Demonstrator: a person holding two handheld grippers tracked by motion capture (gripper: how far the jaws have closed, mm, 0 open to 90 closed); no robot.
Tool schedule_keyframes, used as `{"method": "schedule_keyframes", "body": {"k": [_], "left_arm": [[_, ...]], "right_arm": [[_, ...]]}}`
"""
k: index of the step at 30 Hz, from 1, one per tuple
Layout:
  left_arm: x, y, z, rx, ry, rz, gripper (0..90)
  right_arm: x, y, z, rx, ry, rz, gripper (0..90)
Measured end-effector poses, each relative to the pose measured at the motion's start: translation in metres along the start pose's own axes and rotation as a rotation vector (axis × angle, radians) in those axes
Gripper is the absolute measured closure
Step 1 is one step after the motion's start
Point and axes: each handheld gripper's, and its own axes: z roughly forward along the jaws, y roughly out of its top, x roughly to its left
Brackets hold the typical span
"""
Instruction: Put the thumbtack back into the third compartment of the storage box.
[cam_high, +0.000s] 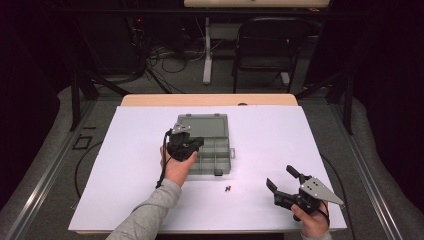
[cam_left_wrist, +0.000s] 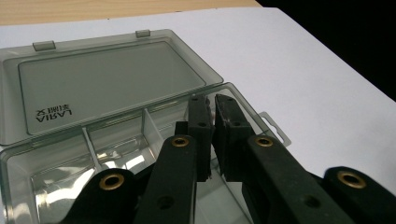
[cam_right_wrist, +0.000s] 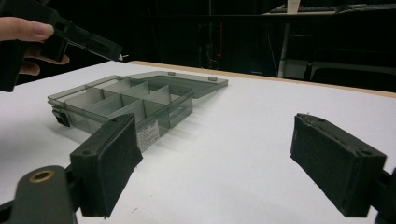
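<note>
Left gripper (cam_left_wrist: 211, 122) hovers over the open compartment box (cam_high: 212, 131), jaws nearly closed, holding nothing visible. Right gripper (cam_high: 283, 182), at the box's 4 o'clock, jaws spread wide.

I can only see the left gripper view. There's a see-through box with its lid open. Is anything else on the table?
Observer: Yes. In the high view two tiny pieces, one red and one dark, lie on the white table, just in front of the box.
Operator: Where's the other gripper?
Observer: The right gripper is near the table's front right corner, well away from the box.
Operator: Is it holding something?
Observer: No. Its jaws stand wide apart with nothing between them.
</note>
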Motion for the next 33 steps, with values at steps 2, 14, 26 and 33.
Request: {"method": "schedule_keyframes", "body": {"k": [2, 14, 26, 33], "left_arm": [[0.001, 0.0, 0.005, 0.012, 0.007, 0.0, 85.7], [0.005, -0.004, 0.03, 0.086, 0.033, -0.009, 85.7], [0.008, -0.008, 0.043, 0.135, 0.053, -0.011, 85.5], [0.007, -0.008, 0.043, 0.13, 0.053, 0.003, 81.8]], "right_arm": [[0.0, 0.0, 0.0, 0.001, -0.001, 0.001, 14.8], [0.0, 0.0, 0.0, 0.0, -0.002, 0.006, 14.8], [-0.001, 0.0, 0.0, 0.002, 0.001, 0.011, 14.8], [-0.001, 0.0, 0.0, 0.003, 0.001, 0.01, 14.9]]}}
